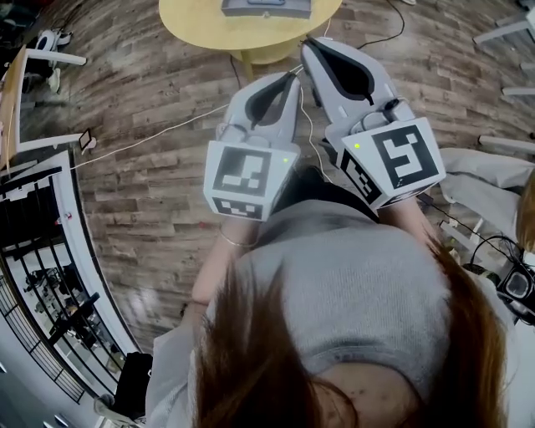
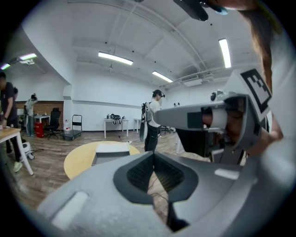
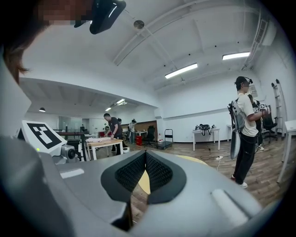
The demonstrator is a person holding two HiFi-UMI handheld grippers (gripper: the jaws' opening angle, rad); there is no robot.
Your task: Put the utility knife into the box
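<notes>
A round pale-yellow wooden tabletop [image 1: 209,29] stands on a single central leg ahead of the person, cut off by the upper edge of the head view. A shallow grey rectangular box [image 1: 266,7] lies directly on it, near its middle; the left gripper view shows the same box [image 2: 111,152] resting flat on the yellow top [image 2: 78,159]. Below is a floor of grey-brown wood planks [image 1: 150,192]. A thin white cable [image 1: 159,138] trails across the floor, and a black cable [image 1: 380,38] lies beside the tabletop's right side.
</notes>
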